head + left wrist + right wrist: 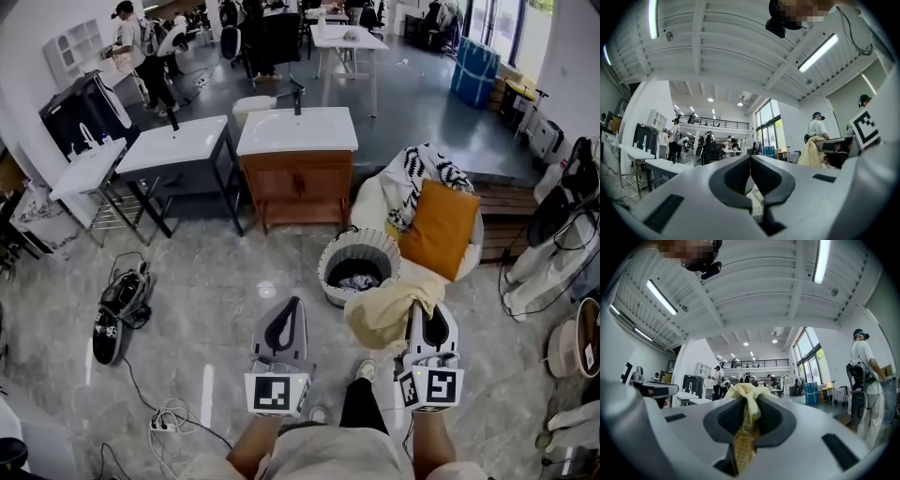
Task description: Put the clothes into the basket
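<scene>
A pale yellow cloth [386, 309] hangs bunched from my right gripper [419, 302], whose jaws are shut on it; in the right gripper view the yellow cloth [747, 414] is pinched between the dark pads. It hangs just right of and nearer than the round grey ribbed basket [328, 265], which holds some crumpled clothes [357, 279]. My left gripper [293, 302] is left of the basket's near rim, jaws closed together with nothing in them; the left gripper view shows its tips [750, 158] meeting.
A white beanbag [373, 202] with a patterned cloth and an orange cushion [437, 227] lies behind the basket. A wooden sink cabinet [297, 169] and white tables stand beyond. A floor device [117, 312] and cables lie at left. People stand in the background.
</scene>
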